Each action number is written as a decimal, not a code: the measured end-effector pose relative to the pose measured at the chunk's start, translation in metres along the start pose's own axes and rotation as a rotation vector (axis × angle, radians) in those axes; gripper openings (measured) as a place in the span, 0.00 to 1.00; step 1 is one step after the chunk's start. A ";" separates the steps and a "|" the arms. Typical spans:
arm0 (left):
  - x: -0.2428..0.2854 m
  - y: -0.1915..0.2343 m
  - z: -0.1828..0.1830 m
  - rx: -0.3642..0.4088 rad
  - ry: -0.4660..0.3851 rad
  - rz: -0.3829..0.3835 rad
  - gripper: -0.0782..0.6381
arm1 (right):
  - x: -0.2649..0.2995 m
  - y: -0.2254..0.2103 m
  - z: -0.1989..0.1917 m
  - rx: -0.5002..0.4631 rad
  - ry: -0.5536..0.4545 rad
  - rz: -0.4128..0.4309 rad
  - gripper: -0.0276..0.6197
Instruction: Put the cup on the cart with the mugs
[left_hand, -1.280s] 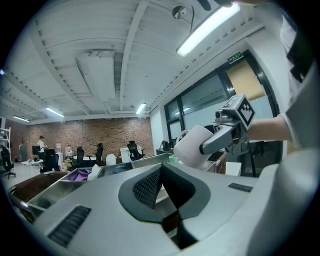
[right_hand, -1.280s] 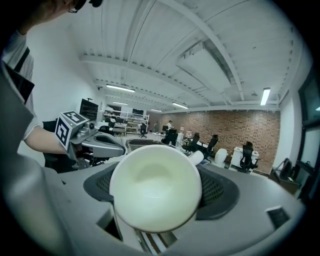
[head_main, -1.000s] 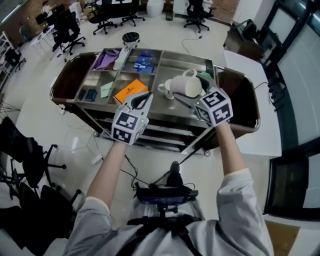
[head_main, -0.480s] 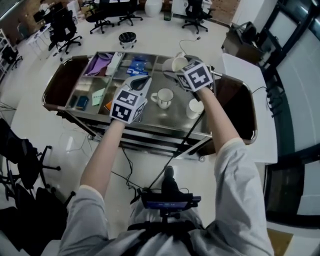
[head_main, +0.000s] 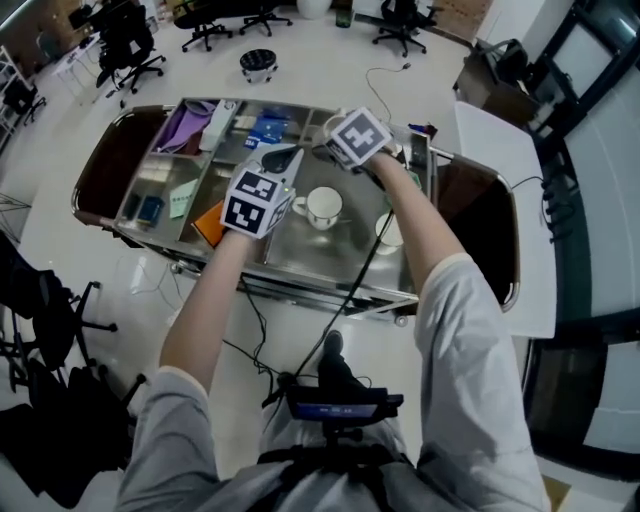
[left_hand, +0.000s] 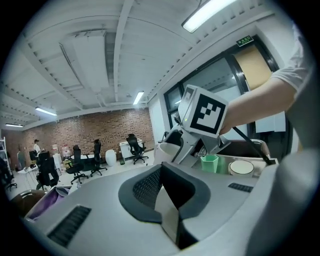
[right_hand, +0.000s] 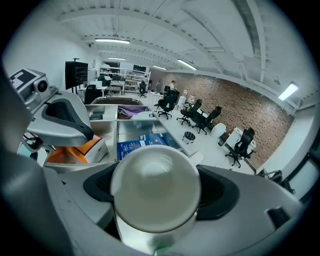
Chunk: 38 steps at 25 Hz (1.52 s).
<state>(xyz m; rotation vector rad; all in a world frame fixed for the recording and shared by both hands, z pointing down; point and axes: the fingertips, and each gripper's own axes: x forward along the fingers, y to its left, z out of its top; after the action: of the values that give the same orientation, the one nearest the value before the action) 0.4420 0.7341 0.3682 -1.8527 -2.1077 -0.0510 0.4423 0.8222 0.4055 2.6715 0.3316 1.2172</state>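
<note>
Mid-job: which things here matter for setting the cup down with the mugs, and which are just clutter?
In the job:
- cup, clamped in the right gripper
- mug and second mug, on the cart

Lying about:
- purple cloth
- blue packet
- orange card
- green cup
- left gripper, shut on nothing

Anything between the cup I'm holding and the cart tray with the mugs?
Nothing visible. The right gripper holds the cup over the cart, with bare steel open between the left mug and right mug. The left gripper hovers off to their left.
</note>
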 end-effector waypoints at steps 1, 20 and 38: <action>0.004 0.001 -0.002 -0.003 0.003 0.001 0.11 | 0.009 0.000 -0.003 -0.001 0.022 0.015 0.74; 0.030 0.019 -0.027 -0.043 0.050 0.018 0.11 | 0.091 0.004 -0.057 -0.117 0.255 0.095 0.75; 0.026 0.024 -0.033 -0.079 0.047 0.015 0.11 | 0.080 -0.009 -0.049 -0.108 0.219 0.004 0.76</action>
<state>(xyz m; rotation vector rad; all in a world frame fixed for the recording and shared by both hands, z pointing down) 0.4700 0.7547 0.4017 -1.8921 -2.0883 -0.1752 0.4556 0.8569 0.4924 2.4544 0.2832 1.4879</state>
